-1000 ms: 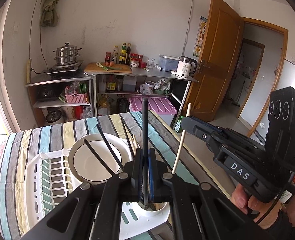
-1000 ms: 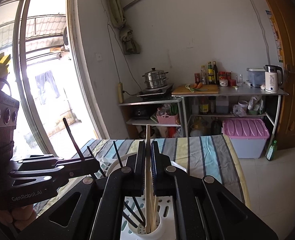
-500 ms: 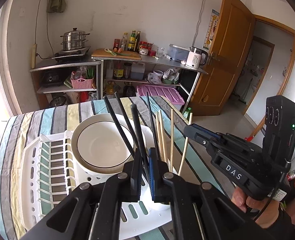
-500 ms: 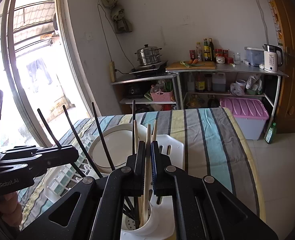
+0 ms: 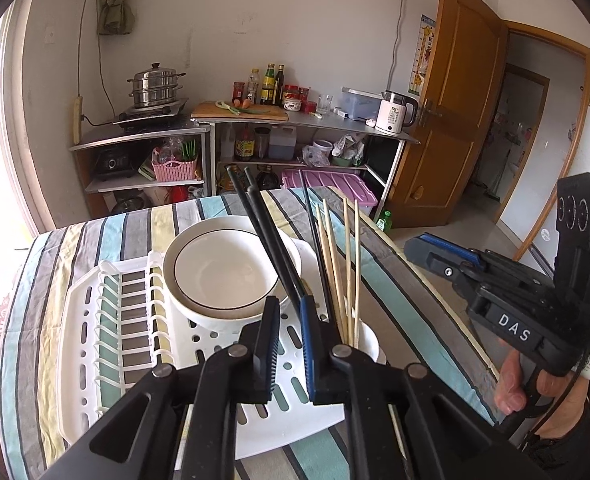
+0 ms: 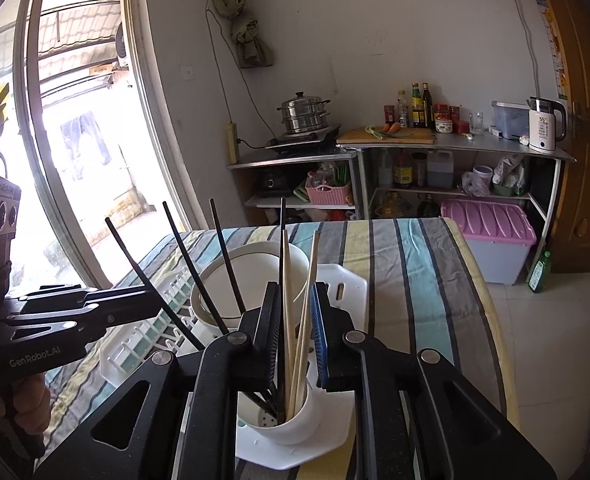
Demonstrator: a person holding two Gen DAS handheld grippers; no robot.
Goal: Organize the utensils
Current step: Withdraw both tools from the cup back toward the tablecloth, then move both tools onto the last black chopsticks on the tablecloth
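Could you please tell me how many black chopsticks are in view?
4 black chopsticks: three lean left, one stands upright, all in the white holder; more may be hidden.

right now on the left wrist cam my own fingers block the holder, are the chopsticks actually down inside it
Observer: Yes. The right wrist view looks into the white utensil cup; black chopsticks and wooden chopsticks stand in it.
Operator: right gripper gripping any
Observer: No. The right gripper has its jaws open, and the wooden chopsticks show loose in the gap.
Operator: cup solid bottomed
Observer: No, its floor shows drain holes.
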